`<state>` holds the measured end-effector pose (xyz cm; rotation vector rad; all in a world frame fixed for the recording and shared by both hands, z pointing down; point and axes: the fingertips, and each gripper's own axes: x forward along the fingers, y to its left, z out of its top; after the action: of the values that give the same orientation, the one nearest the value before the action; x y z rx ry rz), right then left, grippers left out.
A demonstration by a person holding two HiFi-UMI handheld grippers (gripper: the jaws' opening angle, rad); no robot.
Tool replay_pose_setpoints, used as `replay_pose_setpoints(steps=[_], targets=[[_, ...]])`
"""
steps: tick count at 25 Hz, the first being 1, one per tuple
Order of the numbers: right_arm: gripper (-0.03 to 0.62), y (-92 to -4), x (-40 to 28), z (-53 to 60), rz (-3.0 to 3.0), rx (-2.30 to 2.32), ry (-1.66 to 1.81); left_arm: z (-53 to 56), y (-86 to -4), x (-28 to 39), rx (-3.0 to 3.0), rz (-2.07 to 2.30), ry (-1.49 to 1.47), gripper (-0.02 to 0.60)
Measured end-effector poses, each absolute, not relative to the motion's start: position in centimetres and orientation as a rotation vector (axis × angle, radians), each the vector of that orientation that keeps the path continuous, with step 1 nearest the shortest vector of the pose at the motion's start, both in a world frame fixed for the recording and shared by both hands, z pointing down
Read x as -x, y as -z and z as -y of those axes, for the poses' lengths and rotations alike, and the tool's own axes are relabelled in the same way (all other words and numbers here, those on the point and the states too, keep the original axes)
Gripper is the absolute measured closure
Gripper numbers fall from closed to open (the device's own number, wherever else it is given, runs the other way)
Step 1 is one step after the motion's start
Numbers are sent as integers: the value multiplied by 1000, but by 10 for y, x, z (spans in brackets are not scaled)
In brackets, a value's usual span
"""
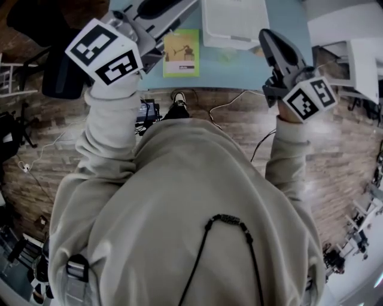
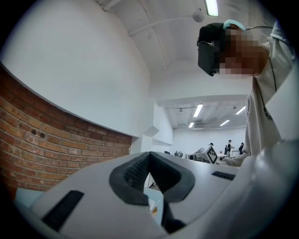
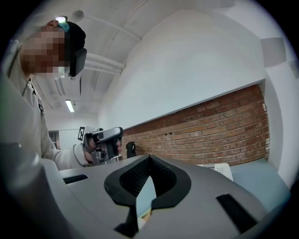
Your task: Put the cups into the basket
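Observation:
No cup shows in any view. A white basket (image 1: 233,21) stands on the light blue table (image 1: 239,69) ahead of me; its corner also shows in the right gripper view as the basket (image 3: 219,169). Both grippers are raised in front of my chest, above the table's near edge and pointing away from it. My left gripper (image 1: 161,12) is at the upper left, its tips touching and nothing between them (image 2: 149,156). My right gripper (image 1: 267,37) is at the upper right, shut and empty (image 3: 149,158). Each gripper appears in the other's view.
A yellow-green card (image 1: 181,54) lies on the table left of the basket. Cables (image 1: 230,104) run over the wood-pattern floor near my shoe (image 1: 178,100). A black chair (image 1: 60,72) stands at the left. A brick wall (image 3: 210,126) runs behind the table.

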<state>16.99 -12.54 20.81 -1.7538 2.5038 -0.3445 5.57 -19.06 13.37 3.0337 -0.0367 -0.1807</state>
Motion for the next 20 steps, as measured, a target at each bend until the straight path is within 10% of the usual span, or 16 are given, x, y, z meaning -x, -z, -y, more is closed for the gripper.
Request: replay_pose_setpoints(steps=[20], targets=[[582, -230, -226, 213, -2464, 1808, 438, 286, -163, -116, -2979, -112, 88, 581]])
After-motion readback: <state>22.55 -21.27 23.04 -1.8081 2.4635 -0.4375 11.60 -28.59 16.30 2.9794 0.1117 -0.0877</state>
